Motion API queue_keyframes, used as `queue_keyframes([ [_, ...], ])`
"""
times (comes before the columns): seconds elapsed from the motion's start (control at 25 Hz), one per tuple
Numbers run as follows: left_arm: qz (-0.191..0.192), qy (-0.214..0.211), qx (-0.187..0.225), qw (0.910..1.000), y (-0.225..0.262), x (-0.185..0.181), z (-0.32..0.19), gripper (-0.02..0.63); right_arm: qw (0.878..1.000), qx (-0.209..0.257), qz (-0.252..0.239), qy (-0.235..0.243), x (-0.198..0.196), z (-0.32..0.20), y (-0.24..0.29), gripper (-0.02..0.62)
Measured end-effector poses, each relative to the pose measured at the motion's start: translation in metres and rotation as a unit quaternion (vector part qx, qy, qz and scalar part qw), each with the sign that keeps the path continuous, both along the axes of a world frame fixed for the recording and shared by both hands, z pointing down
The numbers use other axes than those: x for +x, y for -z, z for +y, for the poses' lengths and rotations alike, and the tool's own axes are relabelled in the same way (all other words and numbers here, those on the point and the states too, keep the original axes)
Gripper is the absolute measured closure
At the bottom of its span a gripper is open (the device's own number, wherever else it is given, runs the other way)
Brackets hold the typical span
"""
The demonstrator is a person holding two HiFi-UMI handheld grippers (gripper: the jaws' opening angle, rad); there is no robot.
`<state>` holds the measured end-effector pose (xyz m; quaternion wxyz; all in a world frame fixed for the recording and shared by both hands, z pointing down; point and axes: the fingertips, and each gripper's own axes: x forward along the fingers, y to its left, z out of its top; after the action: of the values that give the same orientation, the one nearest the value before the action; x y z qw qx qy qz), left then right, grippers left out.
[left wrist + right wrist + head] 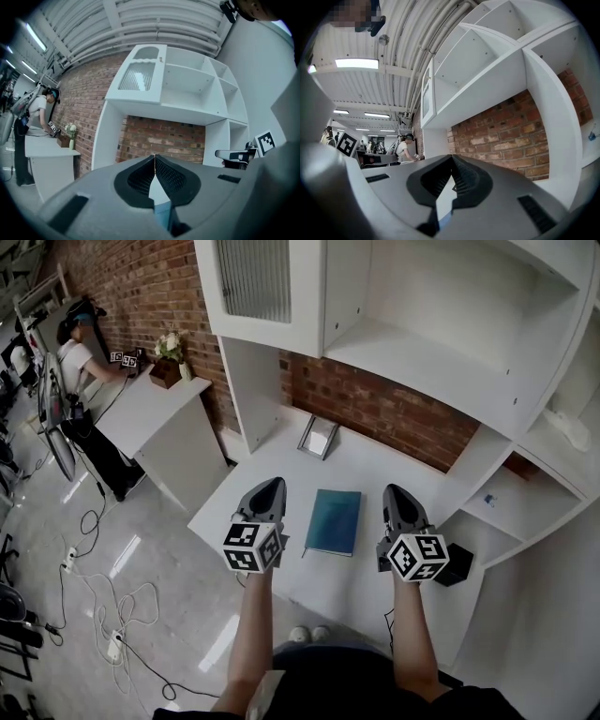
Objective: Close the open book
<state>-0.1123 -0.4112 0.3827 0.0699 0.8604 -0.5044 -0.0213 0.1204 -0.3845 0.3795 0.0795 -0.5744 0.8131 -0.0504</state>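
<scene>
Looking down on a flat rectangular teal book point(334, 521) with a plain matte cover, lying closed on the smooth white desk top point(370, 460), between the two grippers and apart from both. Holding the grey plastic left gripper point(272, 483) level at the book's left, its ribbed black pads point(140, 176) pressing together at the tips and gripping nothing. Holding the matching right gripper point(394, 490) at the book's right, its jaws likewise meeting tip to tip around nothing. Leaning against the rough red brick wall point(394, 413) behind the book, a small square frame with a pale centre point(319, 438). Rising around the desk, a glossy white shelf unit point(422, 343) with open compartments. Peeking out beside the right gripper's marker cube, a small black object point(457, 563), perhaps a box, partly hiding. Standing far off at the left, a person point(80, 352) bending over another white table point(155, 409) bearing pale flowers point(170, 343); trailing across the shiny grey floor point(56, 521), white cables point(103, 601).
</scene>
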Motion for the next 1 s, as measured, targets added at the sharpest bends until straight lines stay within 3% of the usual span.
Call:
queue_keyframes([
  [1.0,-0.020,-0.024,-0.017,0.9994,-0.016,0.020,-0.004,0.595,0.999,-0.008,0.022,-0.028,0.012,0.001,-0.009,0.598],
])
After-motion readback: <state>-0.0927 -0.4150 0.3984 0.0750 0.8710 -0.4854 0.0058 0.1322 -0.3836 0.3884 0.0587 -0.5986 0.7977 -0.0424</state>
